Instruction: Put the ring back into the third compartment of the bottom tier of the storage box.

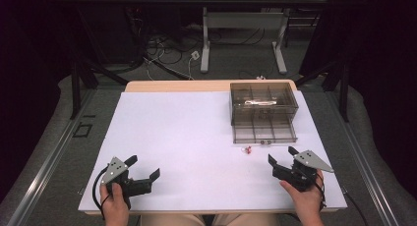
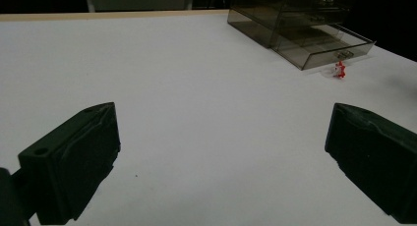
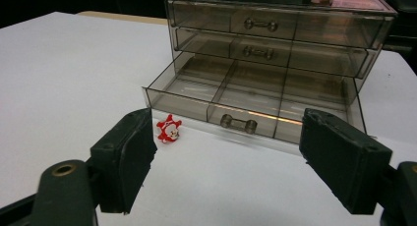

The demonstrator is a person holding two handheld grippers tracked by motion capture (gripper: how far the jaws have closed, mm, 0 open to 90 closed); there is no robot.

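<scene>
A smoky see-through drawer cabinet (image 1: 264,99) stands at the table's far right, its bottom drawer (image 1: 264,128) pulled out and divided into compartments. A tiny red-and-white figure (image 1: 248,149) lies on the table just in front of that drawer. My right gripper (image 1: 281,155) is a short way nearer than it, open, with nothing between the pads. In the right gripper view the figure (image 3: 168,129) sits just beyond the left jaw, before the drawer (image 3: 236,96). My left gripper (image 1: 145,167) rests open at the near left, far from the figure (image 2: 339,70).
A white sheet (image 1: 187,137) covers the table, with a wooden edge at the back. A small pale object (image 1: 260,103) shows through the top of the cabinet. Beyond the table stand another table's legs (image 1: 205,44) and loose cables on the floor.
</scene>
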